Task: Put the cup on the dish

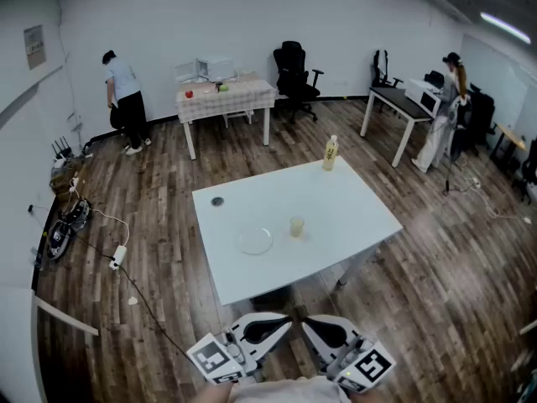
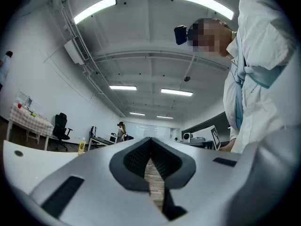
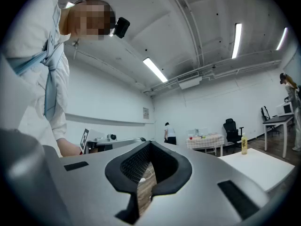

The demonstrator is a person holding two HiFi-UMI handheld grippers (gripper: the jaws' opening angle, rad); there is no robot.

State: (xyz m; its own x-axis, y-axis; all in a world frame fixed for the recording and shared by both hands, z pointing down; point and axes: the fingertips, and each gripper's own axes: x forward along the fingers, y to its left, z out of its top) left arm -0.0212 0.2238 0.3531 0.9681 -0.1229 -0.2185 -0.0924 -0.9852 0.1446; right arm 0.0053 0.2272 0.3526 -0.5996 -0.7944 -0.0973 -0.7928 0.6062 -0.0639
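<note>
Translucent and yellowish, the cup (image 1: 297, 226) stands upright near the middle of the white table (image 1: 361, 204). It is just to the right of the pale, shallow dish (image 1: 255, 241), which lies a little closer to the near edge. The two look slightly apart, though the gap is too small to be sure. A bottle (image 1: 331, 153) stands well away, by the far edge towards the right corner.

Both tools are held off the near edge, well short of the cup. The left tongs (image 1: 277, 322) and the right tongs (image 1: 316, 324) are each pressed together with nothing between them. Each gripper view shows its ribbed pads meeting at the tip over bare floor.

The cup looks small, light and thin-walled, probably plastic, so it should lift easily but may flex or pop out under a hard squeeze. Whether it holds anything cannot be told from here. A sensible hold seems to be across the wall at about mid-height, with the tongs level and the pads on opposite sides. Pinching the rim risks tipping it. The move is short and sideways, so the cup should stay upright. The dish looks smooth and may slide if nudged.
</note>
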